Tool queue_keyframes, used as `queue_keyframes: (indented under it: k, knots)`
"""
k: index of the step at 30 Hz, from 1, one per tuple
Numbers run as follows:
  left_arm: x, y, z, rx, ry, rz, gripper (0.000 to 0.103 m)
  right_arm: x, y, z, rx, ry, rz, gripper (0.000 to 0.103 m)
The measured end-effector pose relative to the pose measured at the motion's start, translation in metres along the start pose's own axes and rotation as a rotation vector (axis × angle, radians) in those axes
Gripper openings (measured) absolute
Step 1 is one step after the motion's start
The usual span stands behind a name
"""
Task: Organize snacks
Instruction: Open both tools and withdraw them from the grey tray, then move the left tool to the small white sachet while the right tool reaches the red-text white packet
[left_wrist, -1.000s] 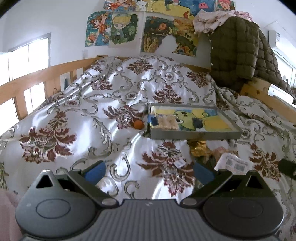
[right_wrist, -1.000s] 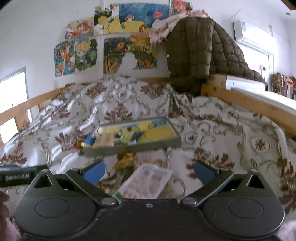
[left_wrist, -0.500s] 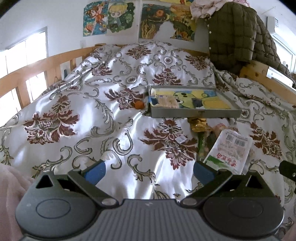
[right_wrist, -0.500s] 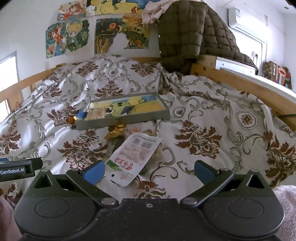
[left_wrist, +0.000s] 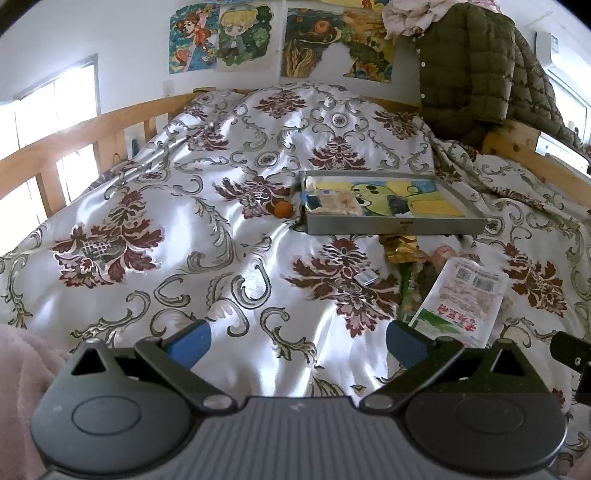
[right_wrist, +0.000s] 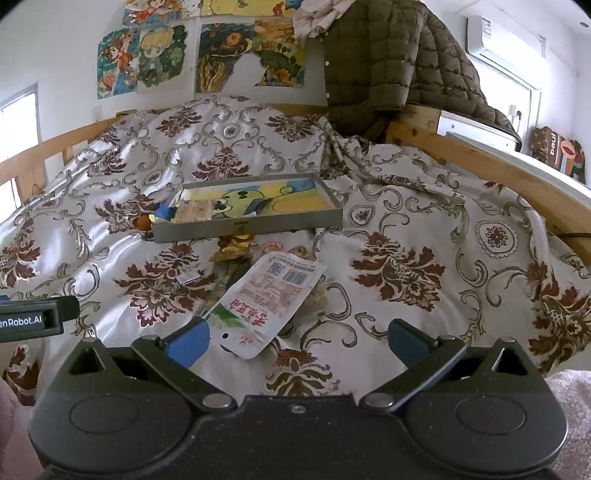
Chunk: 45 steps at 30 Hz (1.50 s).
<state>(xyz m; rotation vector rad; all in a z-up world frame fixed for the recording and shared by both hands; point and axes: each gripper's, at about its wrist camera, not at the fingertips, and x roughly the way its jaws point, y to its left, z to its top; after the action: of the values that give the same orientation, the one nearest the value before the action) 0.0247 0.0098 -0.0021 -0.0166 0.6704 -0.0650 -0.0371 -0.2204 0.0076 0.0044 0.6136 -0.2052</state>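
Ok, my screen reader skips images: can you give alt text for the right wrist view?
The open right gripper hovers over a floral bedspread, its left finger beside a white snack packet. Beyond lie a gold wrapper and a shallow grey tray holding a few snacks.

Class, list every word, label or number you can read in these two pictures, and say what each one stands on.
"enRobot.AI": on the left tongs' body, first letter cut off.
"paul": on a bag at far right.
Red characters, barcode and QR codes on the white snack packet: too blurred to read.
Mark on the tray front wall: too small.
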Motion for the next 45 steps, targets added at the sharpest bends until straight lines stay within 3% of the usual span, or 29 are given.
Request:
queue_keyframes:
  k: [10, 21, 26, 31, 35, 45]
  knots:
    - [0.010, -0.003, 0.008, 0.001, 0.044, -0.003, 0.103, 0.016, 0.000, 0.001, 0.001, 0.066, 0.021, 0.102]
    - [0.033, -0.014, 0.033, 0.086, 0.077, -0.036, 0.103, 0.043, 0.001, 0.012, -0.006, 0.125, 0.042, 0.102]
    - [0.051, -0.016, 0.045, 0.122, 0.118, -0.085, 0.103, 0.062, -0.004, 0.022, -0.005, 0.152, 0.112, 0.102]
    - [0.084, -0.013, 0.060, 0.133, 0.178, -0.121, 0.103, 0.091, -0.014, 0.031, 0.057, 0.242, 0.215, 0.102]
    - [0.109, -0.017, 0.072, 0.154, 0.185, -0.168, 0.103, 0.113, -0.015, 0.038, 0.076, 0.284, 0.240, 0.102]
    - [0.185, -0.045, 0.068, 0.397, 0.171, -0.374, 0.103, 0.168, -0.015, 0.049, 0.025, 0.360, 0.287, 0.102]
